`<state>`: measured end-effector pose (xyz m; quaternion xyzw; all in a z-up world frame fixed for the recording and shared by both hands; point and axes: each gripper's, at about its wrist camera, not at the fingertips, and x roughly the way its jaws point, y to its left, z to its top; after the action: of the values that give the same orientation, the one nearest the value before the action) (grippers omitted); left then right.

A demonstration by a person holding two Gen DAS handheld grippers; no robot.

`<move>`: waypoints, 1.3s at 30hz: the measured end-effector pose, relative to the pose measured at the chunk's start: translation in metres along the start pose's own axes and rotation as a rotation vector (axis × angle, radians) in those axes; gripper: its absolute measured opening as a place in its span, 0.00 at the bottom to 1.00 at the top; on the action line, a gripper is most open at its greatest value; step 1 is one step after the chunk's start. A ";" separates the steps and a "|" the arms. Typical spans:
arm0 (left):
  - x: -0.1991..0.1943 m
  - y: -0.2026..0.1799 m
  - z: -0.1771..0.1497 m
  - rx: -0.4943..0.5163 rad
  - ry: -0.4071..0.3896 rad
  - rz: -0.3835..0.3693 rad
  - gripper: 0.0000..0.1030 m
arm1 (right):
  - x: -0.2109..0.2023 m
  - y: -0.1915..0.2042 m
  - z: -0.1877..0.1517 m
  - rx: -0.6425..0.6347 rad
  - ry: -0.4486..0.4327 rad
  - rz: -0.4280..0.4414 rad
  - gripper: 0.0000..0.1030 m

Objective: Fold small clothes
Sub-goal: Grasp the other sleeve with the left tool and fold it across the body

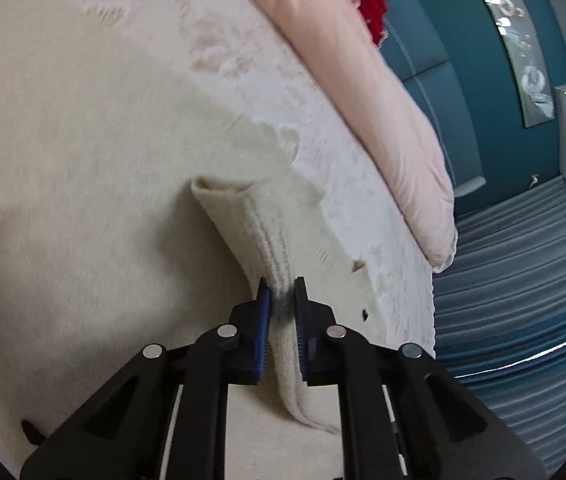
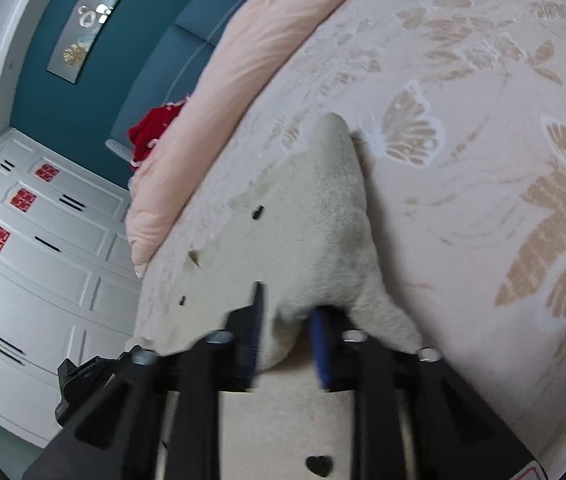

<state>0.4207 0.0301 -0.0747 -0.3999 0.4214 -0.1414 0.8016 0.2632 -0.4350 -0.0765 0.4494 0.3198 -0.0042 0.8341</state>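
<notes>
Presently the small cream garment lies on the bed, partly gathered up off the patterned bedspread. The left gripper has its jaws clamped on a ribbed, hemmed edge of the garment; the right gripper has its jaws closed on a bunched fold of the same cloth. Judged from its drape, the fabric is light, soft and limp, with a fleecy nap; it will sag and slip out of line unless taken at hems or corners, and the ribbed edge offers the firmest hold. From the left wrist one sees the hem stitching, a pink quilt and a striped floor covering. Only the right wrist view shows the white drawers and a small black heart mark on the cloth.
</notes>
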 end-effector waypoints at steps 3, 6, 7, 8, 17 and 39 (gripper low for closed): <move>-0.023 -0.009 0.009 0.089 -0.123 0.006 0.08 | -0.018 0.005 -0.001 -0.050 -0.092 0.019 0.10; -0.005 0.026 0.007 0.087 -0.047 0.147 0.08 | 0.019 -0.029 -0.012 -0.051 0.075 -0.225 0.05; 0.005 0.044 0.002 0.057 -0.004 0.194 0.07 | 0.014 -0.036 -0.015 -0.020 0.050 -0.174 0.05; 0.006 0.061 -0.003 0.026 0.017 0.213 0.06 | 0.007 -0.033 -0.014 -0.018 0.037 -0.166 0.06; -0.058 0.083 -0.020 0.012 -0.033 0.126 0.51 | -0.042 0.005 -0.049 -0.172 0.019 -0.254 0.18; -0.224 0.248 0.164 -0.325 -0.374 0.484 0.06 | -0.023 0.057 -0.199 -0.599 0.154 -0.304 0.82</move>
<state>0.3875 0.4009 -0.0834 -0.4298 0.3665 0.1974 0.8012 0.1563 -0.2582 -0.0997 0.1309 0.4323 -0.0005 0.8922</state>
